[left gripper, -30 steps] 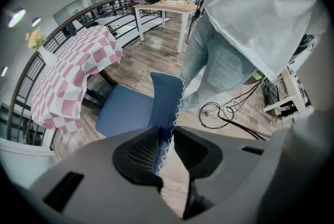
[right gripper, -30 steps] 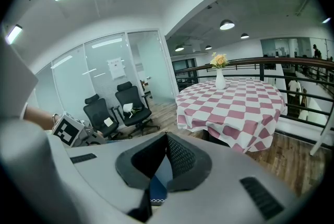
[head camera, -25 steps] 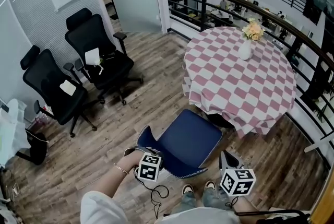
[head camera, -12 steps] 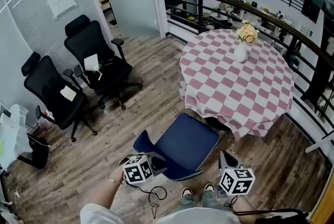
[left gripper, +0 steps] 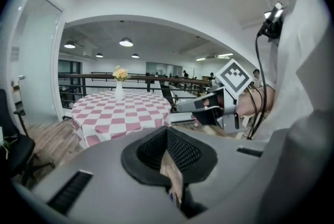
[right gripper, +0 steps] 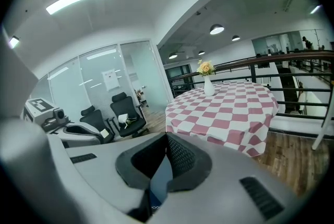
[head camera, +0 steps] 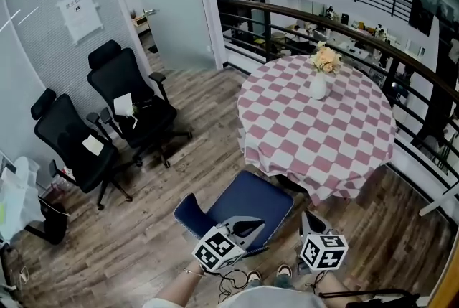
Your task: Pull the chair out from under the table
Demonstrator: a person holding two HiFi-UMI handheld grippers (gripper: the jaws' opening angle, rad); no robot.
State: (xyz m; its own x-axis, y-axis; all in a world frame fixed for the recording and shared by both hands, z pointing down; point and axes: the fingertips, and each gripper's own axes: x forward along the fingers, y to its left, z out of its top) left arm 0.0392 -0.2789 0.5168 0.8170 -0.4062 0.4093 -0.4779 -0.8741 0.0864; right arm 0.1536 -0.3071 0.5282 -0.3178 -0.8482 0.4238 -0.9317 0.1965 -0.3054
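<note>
- The blue chair [head camera: 247,200] stands clear of the round table [head camera: 337,148]. The far corner of its seat is close to the hem of the checked cloth [head camera: 287,156], and I cannot tell whether they touch.
- Open wooden floor [head camera: 193,148] runs off to the chair's left as far as two black office chairs [head camera: 133,95] by the wall. Behind the table a dark railing [head camera: 344,16] closes off the room.
- My left gripper [head camera: 252,226] hangs over the near edge of the seat. Its jaws have just been closing and now meet, with nothing between them.
- My right gripper [head camera: 307,215] hovers just beside the seat's near right corner, jaws together and empty.
- The seat hides the chair's legs, and the cloth hides the table's base.
- The left gripper's marker cube covers part of the seat's near rim.
- The bottom edge of the head view cuts off my arms.
</note>
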